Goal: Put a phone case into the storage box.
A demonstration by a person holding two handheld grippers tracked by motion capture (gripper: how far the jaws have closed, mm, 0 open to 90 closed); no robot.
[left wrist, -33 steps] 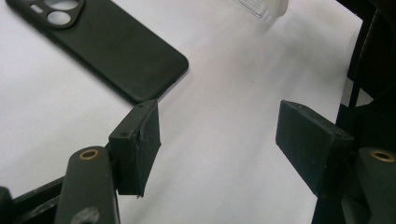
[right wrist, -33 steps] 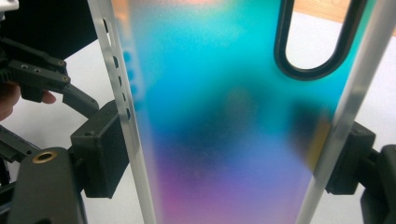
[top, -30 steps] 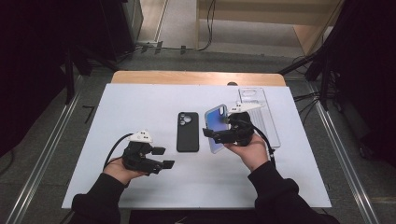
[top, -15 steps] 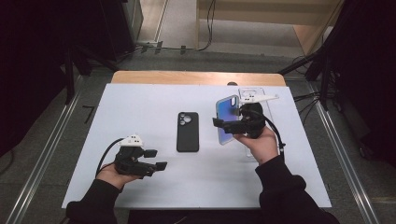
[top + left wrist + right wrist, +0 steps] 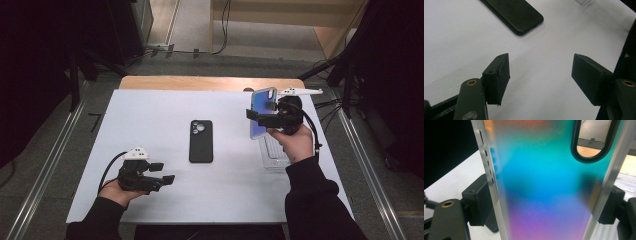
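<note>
High view: the right gripper is clamping an iridescent blue-purple phone case by its side edges, holding it upright above the white table, over a clear plastic tray. The left gripper is resting wide open and empty. Judging by this, the case is being carried; next it needs lining up over the black phone.

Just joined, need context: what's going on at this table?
A person works with a hand-held gripper in each hand. The right hand-held gripper is shut on the side edges of an iridescent phone case, held upright above the white table. The left hand-held gripper is open and holds nothing, low near the front edge. A black phone lies face down mid-table.
</note>
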